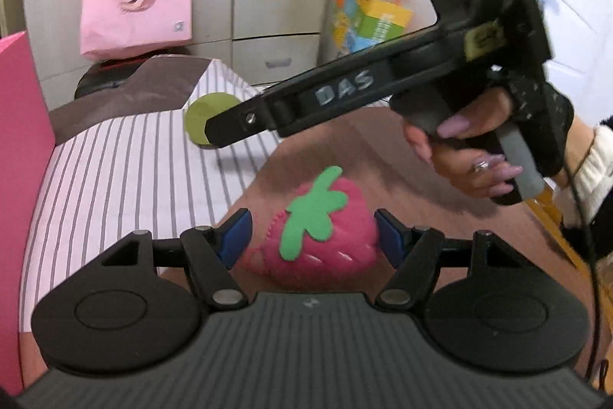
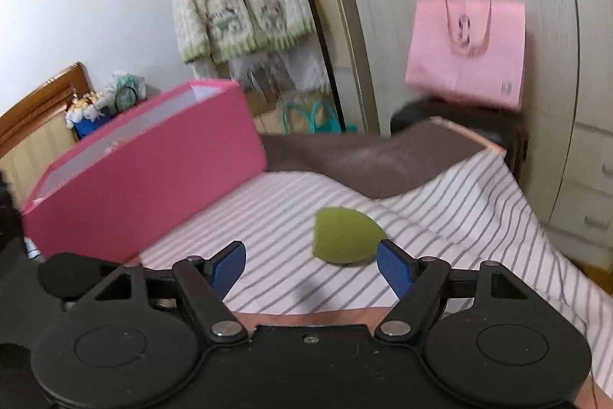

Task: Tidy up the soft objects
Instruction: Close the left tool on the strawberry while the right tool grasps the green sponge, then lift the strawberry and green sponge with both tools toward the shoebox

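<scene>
Item: my left gripper (image 1: 312,236), jaws apart, brackets strawberry plush (image 1: 318,240) for pickup. Right gripper (image 2: 311,269), unclenched, nears green piece (image 2: 346,236) beside pink box (image 2: 153,171), likely destination.

The left gripper (image 1: 312,236) is built in black, with blue pads (image 1: 235,236) and silver pivot screws. On the right gripper (image 2: 310,269), "DAS" is lettered in pale paint. A white knit sleeve (image 1: 592,171), ring and long pink nails are worn.
</scene>
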A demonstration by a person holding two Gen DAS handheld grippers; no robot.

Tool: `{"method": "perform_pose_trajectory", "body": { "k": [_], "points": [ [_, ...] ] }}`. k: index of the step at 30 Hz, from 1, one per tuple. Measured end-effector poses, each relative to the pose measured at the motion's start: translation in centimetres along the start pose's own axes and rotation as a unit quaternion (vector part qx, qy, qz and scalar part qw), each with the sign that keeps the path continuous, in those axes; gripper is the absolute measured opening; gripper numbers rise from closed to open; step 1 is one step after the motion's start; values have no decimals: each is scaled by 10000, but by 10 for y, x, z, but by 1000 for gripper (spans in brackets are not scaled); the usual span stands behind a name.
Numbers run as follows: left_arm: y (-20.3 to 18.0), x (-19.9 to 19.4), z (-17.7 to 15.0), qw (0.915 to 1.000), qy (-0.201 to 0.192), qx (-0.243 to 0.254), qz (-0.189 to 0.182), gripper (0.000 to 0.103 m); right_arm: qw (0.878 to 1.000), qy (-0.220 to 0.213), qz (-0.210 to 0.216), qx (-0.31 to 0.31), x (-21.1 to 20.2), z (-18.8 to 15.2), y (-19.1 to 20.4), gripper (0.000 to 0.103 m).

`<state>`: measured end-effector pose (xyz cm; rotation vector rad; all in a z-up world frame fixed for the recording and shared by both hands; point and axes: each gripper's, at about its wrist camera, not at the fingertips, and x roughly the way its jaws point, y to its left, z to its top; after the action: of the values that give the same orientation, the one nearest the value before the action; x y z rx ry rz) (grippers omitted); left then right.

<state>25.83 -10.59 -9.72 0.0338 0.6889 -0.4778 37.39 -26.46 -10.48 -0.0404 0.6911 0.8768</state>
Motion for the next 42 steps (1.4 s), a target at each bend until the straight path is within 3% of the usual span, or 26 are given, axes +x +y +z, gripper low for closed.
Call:
{"method": "perform_pose_trajectory", "body": {
  "k": [7, 11, 14, 16, 17, 22, 33, 42],
  "points": [
    [2, 3, 2, 9999, 20, -106, 14, 69, 9997, 18, 9, 261, 26, 2, -19, 80],
    [-1, 4, 1, 9999, 87, 67, 68, 67, 9999, 95, 25, -57, 32, 2, -13, 78],
    [-6, 6, 2, 9995, 109, 207, 213, 64, 9984, 155, -167, -513, 32, 0, 1, 68],
    [-10, 7, 2, 9988, 95, 293, 388, 55, 9966, 173, -412, -694, 32, -2, 8, 56],
    [-10, 7, 2, 9984, 83, 309, 457, 52, 9961, 165, -491, -719, 31, -2, 9, 56],
    [-1, 4, 4, 9992, 89, 76, 379, 47, 9973, 124, -437, -577, 20, -5, 10, 54],
    [9, -19, -3, 9987, 3, -351, 362, 46, 9936, -13, -936, -625, -20, -24, 35, 54],
    [11, -53, -19, 9981, 1, -587, 207, 46, 9913, -133, -1284, -244, -63, -46, 44, 54]
  ]
}}
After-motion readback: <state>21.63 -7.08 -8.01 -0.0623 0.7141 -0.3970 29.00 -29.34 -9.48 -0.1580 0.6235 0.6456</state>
